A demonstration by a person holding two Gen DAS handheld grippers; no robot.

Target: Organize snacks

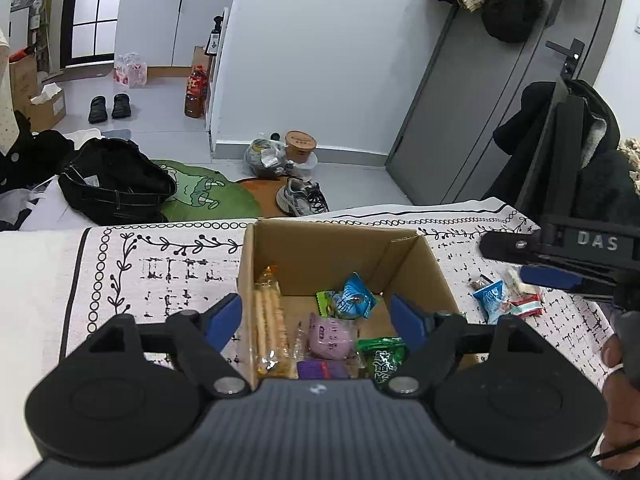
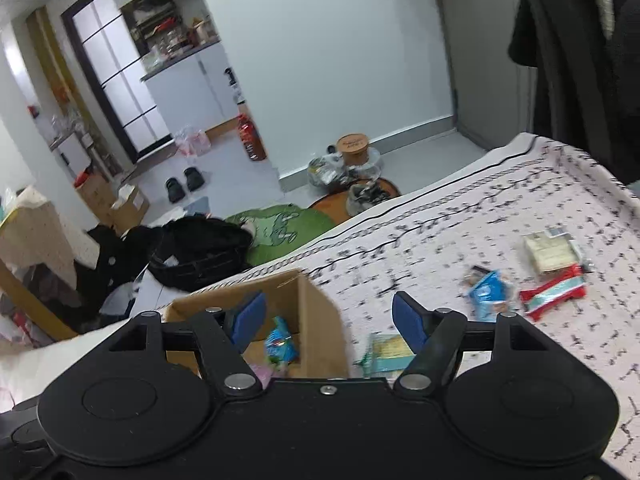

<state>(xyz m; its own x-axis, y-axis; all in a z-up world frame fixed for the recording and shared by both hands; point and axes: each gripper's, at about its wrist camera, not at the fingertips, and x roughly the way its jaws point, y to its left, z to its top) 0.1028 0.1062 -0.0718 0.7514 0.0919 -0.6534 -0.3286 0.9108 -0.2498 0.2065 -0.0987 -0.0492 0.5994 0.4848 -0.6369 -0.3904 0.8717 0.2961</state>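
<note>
Left wrist view: the left hand-held gripper [image 1: 316, 322] hangs over the cardboard box [image 1: 320, 256], jaws apart and holding nothing, with snack packets [image 1: 332, 334] lying in the box beneath. The right hand-held gripper [image 2: 328, 320], jaws also apart and empty, straddles the box's right wall; loose snacks [image 2: 554, 294] lie on the patterned surface [image 2: 460, 240] to its right, seemingly untouched in the blur.

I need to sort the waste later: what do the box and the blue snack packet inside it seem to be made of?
Box: corrugated cardboard, matte brown, with raw cut edges and folded flaps. Blue snack packet: probably thin plastic film, glossy and crinkled, catching highlights; a foil lining cannot be told.
</note>
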